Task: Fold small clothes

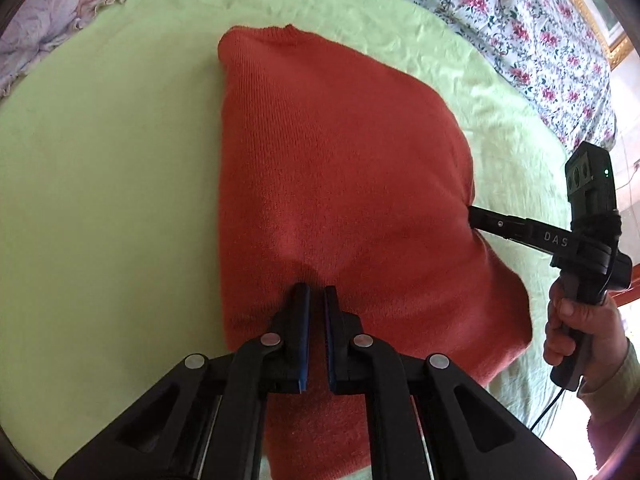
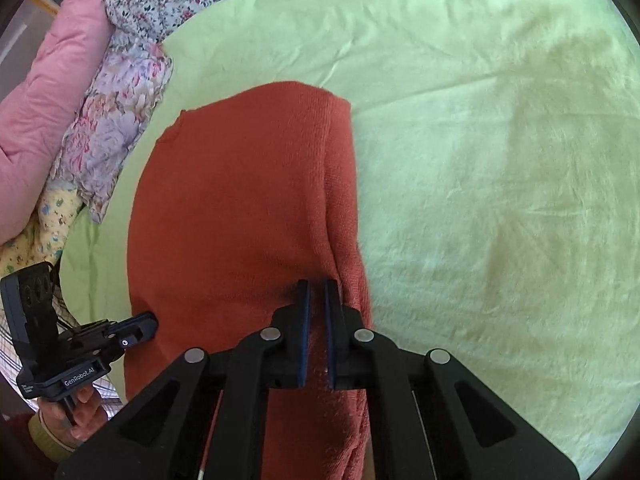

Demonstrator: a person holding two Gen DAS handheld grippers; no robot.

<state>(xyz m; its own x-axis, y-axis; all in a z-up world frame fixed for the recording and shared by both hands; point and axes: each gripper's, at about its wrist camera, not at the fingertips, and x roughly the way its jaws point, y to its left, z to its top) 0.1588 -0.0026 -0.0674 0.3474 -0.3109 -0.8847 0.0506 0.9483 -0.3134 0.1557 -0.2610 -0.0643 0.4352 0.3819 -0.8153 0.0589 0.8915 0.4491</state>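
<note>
**Two grippers clamp a rust-red knit over a pale green bed sheet**

A rust-red knitted garment (image 1: 340, 184) is lifted off a wrinkled pale green sheet (image 1: 100, 200), pinched at its near edge by two hand-held grippers. In the left wrist view the left gripper (image 1: 316, 294) has its blue-padded jaws drawn nearly together on a fold of the knit at 6 o'clock, while the right gripper (image 1: 474, 214) bites the cloth's edge from 3 o'clock, its handle gripped by a hand (image 1: 576, 332) in a light sleeve. The right wrist view shows the right gripper (image 2: 316, 288) closed the same way on the garment's doubled right border, and the left gripper (image 2: 150, 320) meeting the cloth at 8 o'clock. Around the sheet lie other bedclothes: a floral-print cover (image 1: 520, 20) at 1 o'clock in the left view, a frilled flowered pillow (image 2: 116, 120) and a pink quilt (image 2: 48, 80) at 10 o'clock in the right view. A gilt frame edge (image 1: 592, 12) shows at the far upper right.
</note>
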